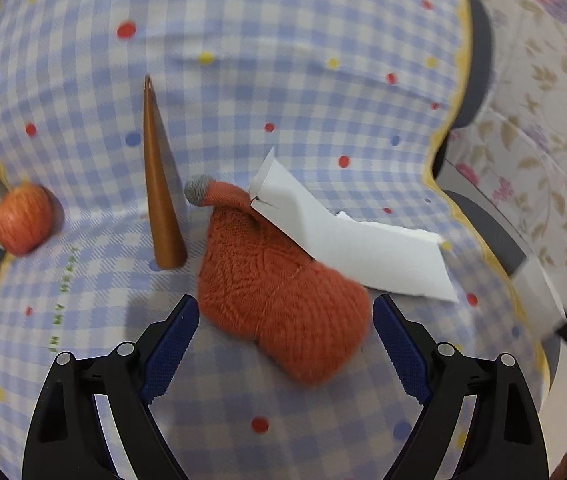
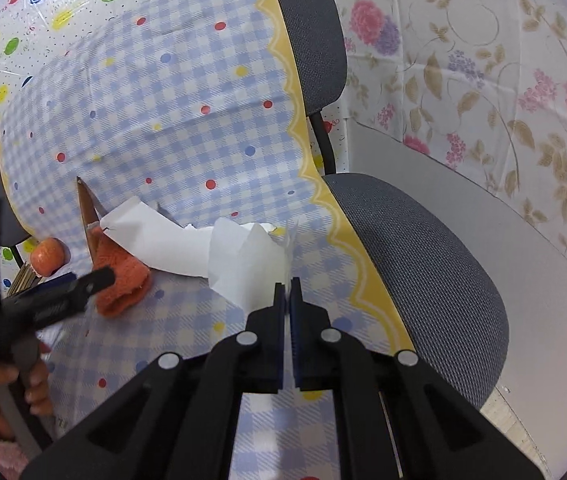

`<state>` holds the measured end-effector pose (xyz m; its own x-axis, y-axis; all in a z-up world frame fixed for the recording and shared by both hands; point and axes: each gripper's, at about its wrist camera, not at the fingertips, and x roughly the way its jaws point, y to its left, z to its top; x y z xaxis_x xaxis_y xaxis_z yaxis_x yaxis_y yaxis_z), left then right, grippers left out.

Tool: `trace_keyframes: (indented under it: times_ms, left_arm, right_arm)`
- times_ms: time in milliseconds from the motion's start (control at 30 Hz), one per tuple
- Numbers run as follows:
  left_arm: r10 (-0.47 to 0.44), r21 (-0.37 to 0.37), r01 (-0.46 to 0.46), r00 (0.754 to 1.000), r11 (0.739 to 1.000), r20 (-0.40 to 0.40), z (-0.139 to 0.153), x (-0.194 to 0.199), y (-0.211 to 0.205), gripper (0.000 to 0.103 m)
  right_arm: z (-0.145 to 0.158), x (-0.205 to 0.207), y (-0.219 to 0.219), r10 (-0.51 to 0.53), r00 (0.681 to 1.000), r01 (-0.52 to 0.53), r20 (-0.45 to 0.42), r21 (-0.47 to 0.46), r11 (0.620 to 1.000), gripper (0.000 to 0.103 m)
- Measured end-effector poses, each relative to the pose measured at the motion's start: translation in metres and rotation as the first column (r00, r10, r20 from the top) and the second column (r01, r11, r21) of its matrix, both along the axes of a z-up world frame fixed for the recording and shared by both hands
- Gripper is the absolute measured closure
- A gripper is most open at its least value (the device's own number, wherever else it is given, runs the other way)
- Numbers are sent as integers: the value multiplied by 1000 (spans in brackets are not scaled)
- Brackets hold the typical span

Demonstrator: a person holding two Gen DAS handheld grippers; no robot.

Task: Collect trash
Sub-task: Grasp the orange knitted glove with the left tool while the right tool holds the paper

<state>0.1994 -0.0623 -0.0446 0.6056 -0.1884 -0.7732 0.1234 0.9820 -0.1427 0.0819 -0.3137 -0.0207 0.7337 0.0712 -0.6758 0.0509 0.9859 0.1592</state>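
Glove (image 1: 279, 296) lies dead ahead of left gripper (image 1: 285, 320), cuff between wide-apart jaws, not yet touched; long axis runs away from gripper toward grey fingertip. Folded paper (image 1: 363, 240) rests on glove's far right side. Brown cone (image 1: 159, 184) just left of glove; apple (image 1: 23, 218) well left. Right gripper (image 2: 288, 286) clamped on crumpled tissue (image 2: 243, 264), right of glove. Judgement: left gripper nearer glove.
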Motion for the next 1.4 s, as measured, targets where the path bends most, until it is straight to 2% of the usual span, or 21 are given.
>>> trace_keyframes:
  times_ms: [67, 133, 167, 200, 233, 267, 300, 533, 700, 800, 900, 1000, 1033, 1067, 1133, 1267, 1400]
  left_arm:
    - [5, 18, -4, 999, 1000, -46, -10, 5, -2, 17]
    - [3, 38, 0, 997, 999, -79, -20, 4, -2, 26]
    - [-2, 58, 5, 999, 998, -51, -19, -1, -1, 38]
    - [-7, 69, 10, 999, 998, -37, -18, -4, 0, 45]
    - [-17, 53, 18, 1000, 998, -25, -15, -9, 3, 67]
    - [-26, 26, 27, 999, 999, -18, -12, -14, 8, 80]
    - [-34, -2, 34, 999, 999, -16, -9, -20, 15, 86]
    - [-48, -14, 50, 991, 999, 123, 16, -88, 50, 87]
    - [-70, 48, 62, 977, 997, 199, 29, -136, 63, 87]
    - [-104, 62, 94, 977, 994, 186, 29, -153, 67, 86]
    - [-121, 28, 118, 983, 993, 140, 17, -163, 77, 85]
    - [-110, 30, 108, 989, 994, 100, 4, -169, 84, 79]
    - [-104, 28, 102, 990, 994, 95, 2, -171, 87, 71]
    - [-94, 21, 92, 991, 996, 93, 1, -174, 90, 58]
    - [-80, 5, 80, 992, 997, 101, 3, -180, 94, 49]
    - [-57, -31, 61, 992, 998, 112, 11, -193, 99, 41]
    - [14, -50, -6, 987, 999, 158, 23, -198, 103, 40]
  right_arm:
    - [-2, -2, 0, 5, 1000, -5, -8, 0, 1000, 100]
    - [-4, -5, 1, 10, 1000, -10, -14, 0, 1000, 100]
    - [-4, -7, 1, 11, 1000, -11, -14, 0, 1000, 100]
    - [-4, -11, 2, 12, 1000, -11, -13, 2, 1000, 100]
    - [-4, -15, 3, 12, 1000, -12, -12, 3, 1000, 100]
    - [-4, -18, 3, 12, 1000, -12, -11, 4, 1000, 100]
    - [-4, -23, 5, 13, 1000, -13, -8, 4, 1000, 100]
    - [5, -58, 19, 37, 999, -37, 27, -8, 999, 100]
    - [6, -79, 35, 71, 997, -70, 27, -25, 997, 100]
    - [4, -88, 43, 91, 996, -90, 18, -27, 996, 100]
    - [3, -96, 51, 106, 994, -106, 13, -40, 994, 100]
    - [3, -102, 57, 119, 993, -118, 6, -42, 992, 100]
    - [3, -103, 58, 121, 993, -121, 6, -44, 992, 100]
    - [4, -104, 60, 125, 992, -124, 7, -47, 991, 100]
    - [5, -106, 63, 128, 992, -128, 13, -50, 991, 100]
    - [7, -109, 67, 132, 991, -131, 22, -53, 990, 100]
    - [6, -110, 68, 131, 991, -130, 21, -50, 990, 99]
